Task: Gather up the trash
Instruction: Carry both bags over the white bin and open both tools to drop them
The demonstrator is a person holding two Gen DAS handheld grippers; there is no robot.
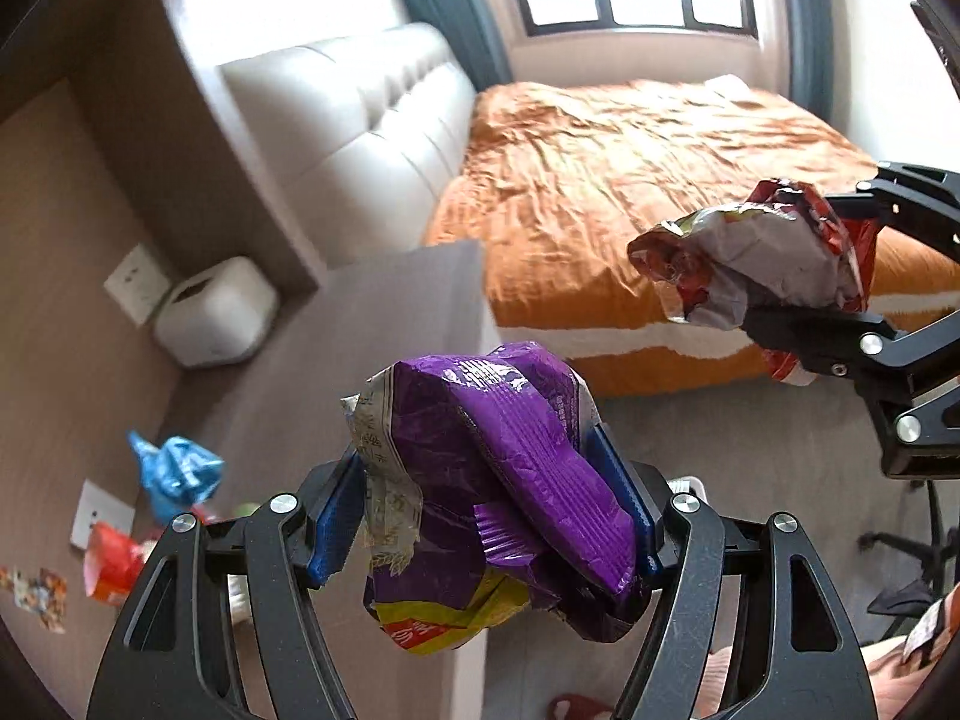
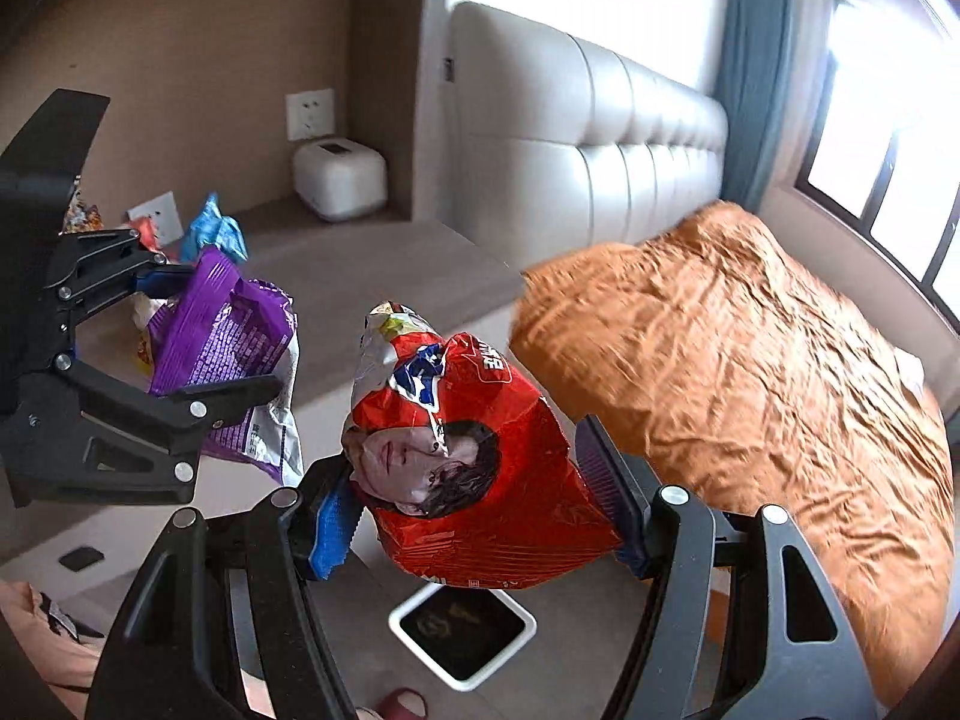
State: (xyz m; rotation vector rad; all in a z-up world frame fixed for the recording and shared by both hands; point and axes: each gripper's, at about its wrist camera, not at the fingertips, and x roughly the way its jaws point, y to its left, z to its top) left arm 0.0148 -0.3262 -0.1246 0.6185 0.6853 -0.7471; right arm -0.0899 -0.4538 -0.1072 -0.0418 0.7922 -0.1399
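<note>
Count, both views:
- Grippers: 2, left and right.
- Held bags: 2, purple bag and red bag.
- Wrappers on ledge: at least 3, blue wrapper, red wrapper, patterned wrapper; others too hidden to count.
- Sockets: 2.
- White box: 1.
- Bin: 1.
- Bed: 1.

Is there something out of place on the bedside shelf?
Yes. Crumpled wrappers lie on the shelf beside the wall: a blue one, a red one. They look like litter not yet collected.
</note>
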